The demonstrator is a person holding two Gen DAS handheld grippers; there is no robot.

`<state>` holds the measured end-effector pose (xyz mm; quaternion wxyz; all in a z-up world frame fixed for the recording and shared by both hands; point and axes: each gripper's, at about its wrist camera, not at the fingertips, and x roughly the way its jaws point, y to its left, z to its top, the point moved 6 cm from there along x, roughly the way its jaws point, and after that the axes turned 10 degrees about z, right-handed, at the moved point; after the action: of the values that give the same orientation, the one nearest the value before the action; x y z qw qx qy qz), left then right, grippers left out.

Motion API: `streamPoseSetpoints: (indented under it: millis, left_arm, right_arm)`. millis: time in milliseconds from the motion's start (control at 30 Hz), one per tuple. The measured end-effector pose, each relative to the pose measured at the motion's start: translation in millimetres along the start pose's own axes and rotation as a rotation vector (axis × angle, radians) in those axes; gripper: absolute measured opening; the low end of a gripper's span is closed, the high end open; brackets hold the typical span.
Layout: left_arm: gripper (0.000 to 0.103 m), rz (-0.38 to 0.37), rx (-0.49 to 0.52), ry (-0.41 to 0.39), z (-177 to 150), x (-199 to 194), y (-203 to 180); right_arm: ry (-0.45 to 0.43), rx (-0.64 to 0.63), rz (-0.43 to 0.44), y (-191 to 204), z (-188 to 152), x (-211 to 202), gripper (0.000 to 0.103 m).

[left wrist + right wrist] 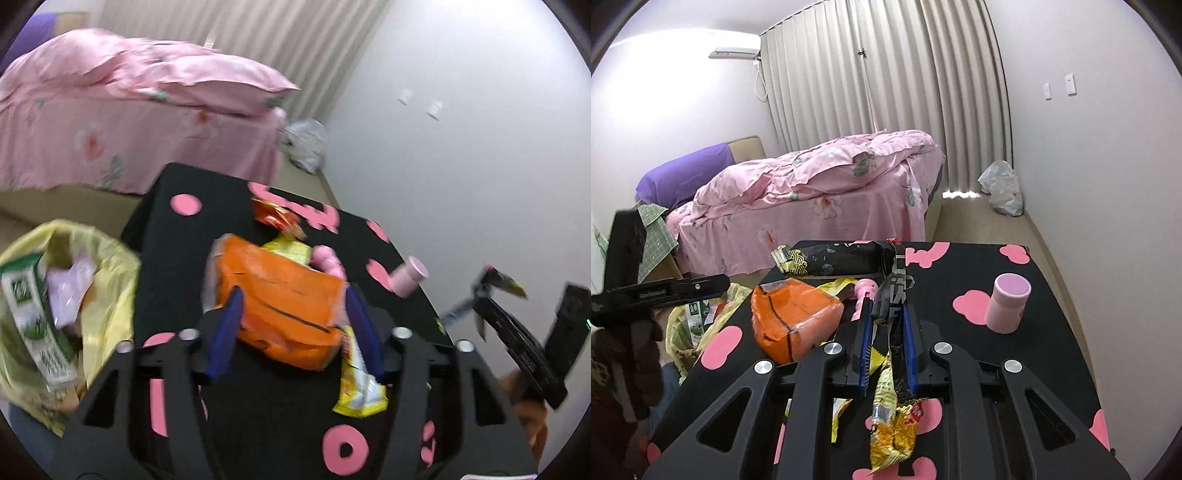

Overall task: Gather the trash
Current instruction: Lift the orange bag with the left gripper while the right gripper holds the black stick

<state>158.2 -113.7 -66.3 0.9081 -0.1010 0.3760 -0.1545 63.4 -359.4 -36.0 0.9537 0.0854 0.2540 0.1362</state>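
Observation:
My left gripper (295,325) stands open with nothing between its blue pads. An orange snack pack (280,299) lies on the black table (207,236) beyond them. In the right wrist view the left gripper (720,284) hovers over the yellow trash bag (679,332), left of the orange pack (790,321). The bag (110,266) holds a green carton (33,314). My right gripper (884,317) is shut on a black-and-yellow wrapper (890,406) that hangs down from its jaws. A long black packet (834,260), a yellow wrapper (360,391) and a red wrapper (277,218) lie on the table.
A pink bottle (1008,302) stands on the table's right side, and a pink toy (866,286) lies behind the orange pack. A bed with pink bedding (820,192) is beyond the table. A white plastic bag (1001,192) sits on the floor by the curtain.

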Motion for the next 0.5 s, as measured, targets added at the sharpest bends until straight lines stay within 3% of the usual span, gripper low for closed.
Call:
streamPoseSetpoints:
  millis: [133, 267, 367, 400, 433, 467, 500]
  left_arm:
    - [0.059, 0.095, -0.082, 0.024, -3, 27, 25]
    - [0.059, 0.148, -0.068, 0.059, 3, 60, 32]
    - [0.058, 0.185, -0.06, 0.154, 2, 95, 39]
    - [0.054, 0.176, -0.069, 0.18, 0, 100, 39]
    - [0.038, 0.177, -0.065, 0.157, 0, 97, 38]
    - [0.031, 0.169, -0.054, 0.151, -1, 95, 37]
    - [0.031, 0.149, -0.048, 0.155, -2, 92, 34]
  right_arm:
    - [0.016, -0.011, 0.003, 1, -6, 2, 0.015]
    - [0.039, 0.002, 0.006, -5, -15, 9, 0.015]
    - [0.065, 0.015, 0.013, -7, -24, 16, 0.015]
    - [0.072, 0.017, 0.014, -7, -26, 17, 0.015]
    - [0.082, 0.018, 0.017, -7, -29, 19, 0.015]
    - [0.087, 0.015, 0.017, -6, -31, 20, 0.015]
    - [0.091, 0.01, 0.015, -5, -32, 21, 0.015]
